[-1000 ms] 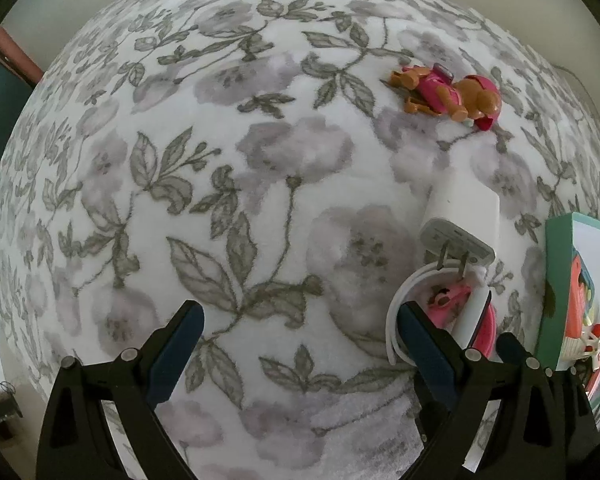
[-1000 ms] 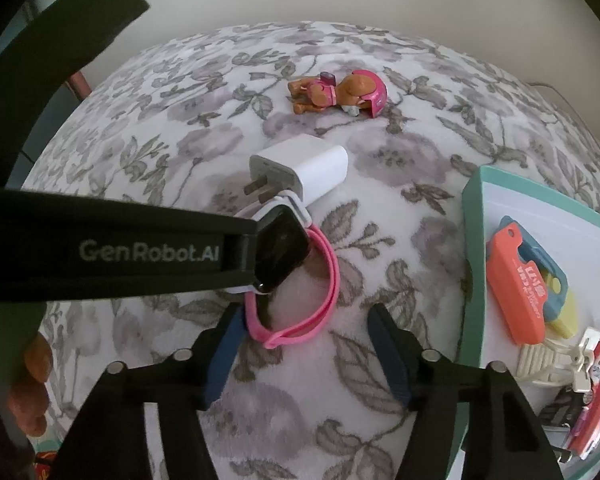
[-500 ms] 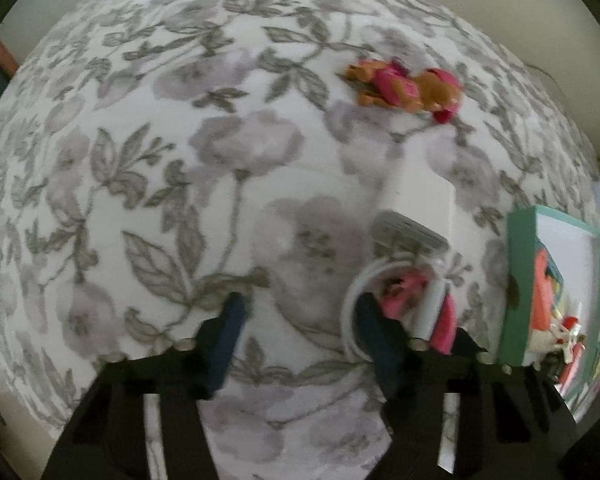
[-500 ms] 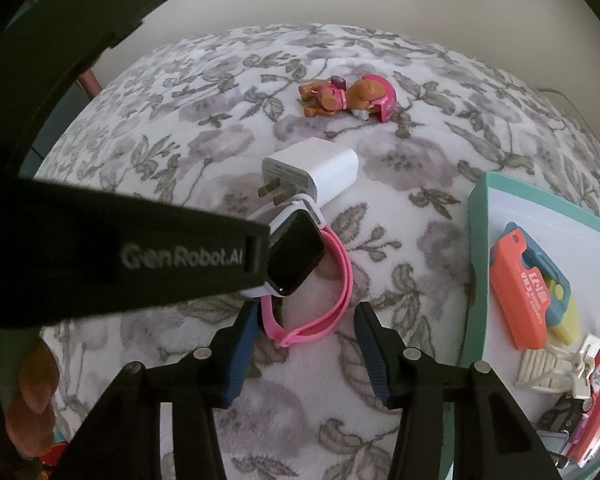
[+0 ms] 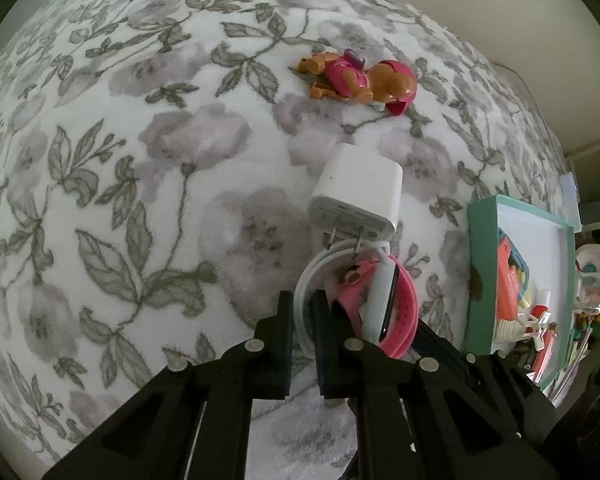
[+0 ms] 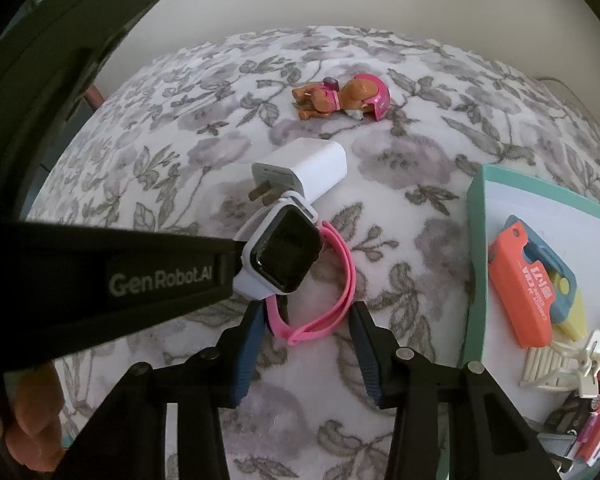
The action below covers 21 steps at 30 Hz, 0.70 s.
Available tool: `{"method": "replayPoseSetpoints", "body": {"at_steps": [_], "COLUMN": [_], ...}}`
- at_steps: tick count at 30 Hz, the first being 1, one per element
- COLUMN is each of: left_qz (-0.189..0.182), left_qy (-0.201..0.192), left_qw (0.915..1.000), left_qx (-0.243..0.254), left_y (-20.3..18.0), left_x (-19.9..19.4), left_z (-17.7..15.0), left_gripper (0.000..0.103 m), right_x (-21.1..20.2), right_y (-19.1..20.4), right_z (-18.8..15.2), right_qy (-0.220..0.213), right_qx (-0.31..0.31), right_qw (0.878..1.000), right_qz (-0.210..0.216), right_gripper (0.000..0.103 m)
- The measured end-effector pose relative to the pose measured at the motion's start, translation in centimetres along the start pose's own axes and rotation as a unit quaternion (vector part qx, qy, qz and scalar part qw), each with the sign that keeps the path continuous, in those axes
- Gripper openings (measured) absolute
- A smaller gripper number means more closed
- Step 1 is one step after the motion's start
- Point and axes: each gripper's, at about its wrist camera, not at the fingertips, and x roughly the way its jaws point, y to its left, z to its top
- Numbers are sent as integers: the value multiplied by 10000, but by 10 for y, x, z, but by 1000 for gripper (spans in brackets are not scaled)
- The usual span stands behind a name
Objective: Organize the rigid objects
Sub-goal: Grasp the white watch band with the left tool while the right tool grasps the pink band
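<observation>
Your left gripper point(image 5: 303, 316) has its jaws squeezed together on the white cable loop point(image 5: 306, 280) that sits by the smartwatch point(image 6: 282, 254). Your right gripper point(image 6: 304, 344) has just been closing, but its blue pads point(image 6: 246, 356) are still apart, one on each side of the pink watch strap point(image 6: 332, 280), and you can see they are not pressing on it yet. The watch has a white case and a dark screen, and it lies on the flowery blanket point(image 5: 140, 160) in the middle. Just past it, touching the cable, lies a white plug charger point(image 5: 358, 196). Farther away lies a toy puppy point(image 5: 360, 80) in pink, on its side. On the right sits a teal tray point(image 6: 474, 264) with an orange tool point(image 6: 520, 284) and other small things in it.
</observation>
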Motion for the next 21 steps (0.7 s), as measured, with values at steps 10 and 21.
{"method": "replayPoseSetpoints", "body": {"at_steps": [10, 21], "left_qz": [-232, -531], "left_qy": [-45, -128], "left_qw": [9995, 9980], "left_qx": [-231, -314], "left_y": [11, 15], "left_x": [-6, -22], "left_z": [0, 2], "left_gripper": [7, 6], "right_x": [-4, -9], "right_y": [1, -10], "right_z": [-5, -7], "right_qy": [22, 12], "right_qx": [-187, -1], "right_qw": [9998, 10000], "right_qz": [-43, -70], "right_gripper": [44, 43]}}
